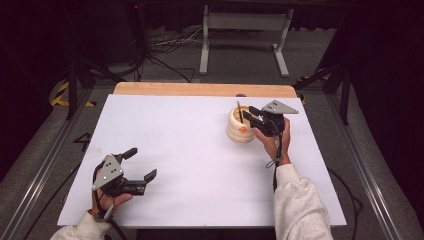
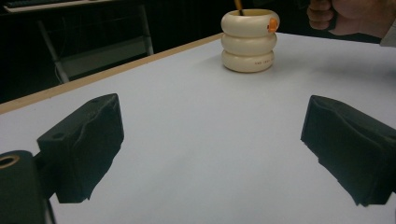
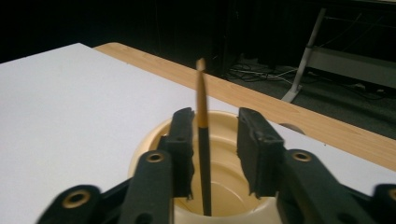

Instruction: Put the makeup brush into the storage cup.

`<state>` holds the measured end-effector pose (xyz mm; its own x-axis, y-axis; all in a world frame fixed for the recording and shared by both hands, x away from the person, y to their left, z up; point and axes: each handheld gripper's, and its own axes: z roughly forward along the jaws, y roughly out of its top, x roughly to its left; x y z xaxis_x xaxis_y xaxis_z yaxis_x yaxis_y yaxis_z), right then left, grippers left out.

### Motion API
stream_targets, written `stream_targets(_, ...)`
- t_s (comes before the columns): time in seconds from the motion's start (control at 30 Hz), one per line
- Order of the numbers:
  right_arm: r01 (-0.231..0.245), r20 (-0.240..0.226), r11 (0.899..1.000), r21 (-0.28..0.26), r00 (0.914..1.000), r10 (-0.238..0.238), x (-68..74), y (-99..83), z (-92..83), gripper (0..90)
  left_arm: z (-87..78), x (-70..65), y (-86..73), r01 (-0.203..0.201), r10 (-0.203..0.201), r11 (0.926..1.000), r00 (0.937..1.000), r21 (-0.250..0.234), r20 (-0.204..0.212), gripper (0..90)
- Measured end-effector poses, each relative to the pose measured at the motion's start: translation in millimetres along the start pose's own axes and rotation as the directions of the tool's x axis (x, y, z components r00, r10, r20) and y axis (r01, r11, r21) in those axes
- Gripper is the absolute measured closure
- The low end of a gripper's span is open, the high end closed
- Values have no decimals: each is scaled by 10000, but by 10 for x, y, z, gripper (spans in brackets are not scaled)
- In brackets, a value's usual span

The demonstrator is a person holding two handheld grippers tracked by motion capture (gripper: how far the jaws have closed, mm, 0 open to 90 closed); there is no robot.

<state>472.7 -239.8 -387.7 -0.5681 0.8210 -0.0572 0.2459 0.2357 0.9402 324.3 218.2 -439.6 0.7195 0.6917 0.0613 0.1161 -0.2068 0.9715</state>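
A cream ribbed cup [image 1: 239,131] with an orange spot [image 2: 272,24] stands at the back right of the white board [image 1: 190,150]. A thin stick [image 3: 201,93], tan at the top and black lower down, stands upright in the cup [image 3: 224,177]. My right gripper [image 1: 249,115] hovers over the cup's rim, open, with the stick between its jaws. The stick is close to the left pad [image 3: 183,140] and a clear gap separates it from the right pad. My left gripper [image 1: 141,164] rests low at the front left, wide open and holding nothing [image 2: 212,140]. It points toward the cup [image 2: 250,42].
A wooden table edge [image 1: 200,89] runs along the back of the board. Behind it on the floor stand a grey metal frame [image 1: 245,30] and loose cables [image 1: 165,50]. Metal rails [image 1: 45,160] flank the table on both sides.
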Motion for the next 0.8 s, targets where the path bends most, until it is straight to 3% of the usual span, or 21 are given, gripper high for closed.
stream_targets(0.3, 82, -62, 9999, -142, 9999, -82, 12, 49, -75, 530, 4, -4, 0, -3, 3, 10000, 10000, 0, -98, 67)
stream_targets(0.8, 569, 394, 9975, -424, 9977, -552, 59, 145, -256, 313, -1, -4, 5, -53, 53, 10000, 9999, 1, -86, 67)
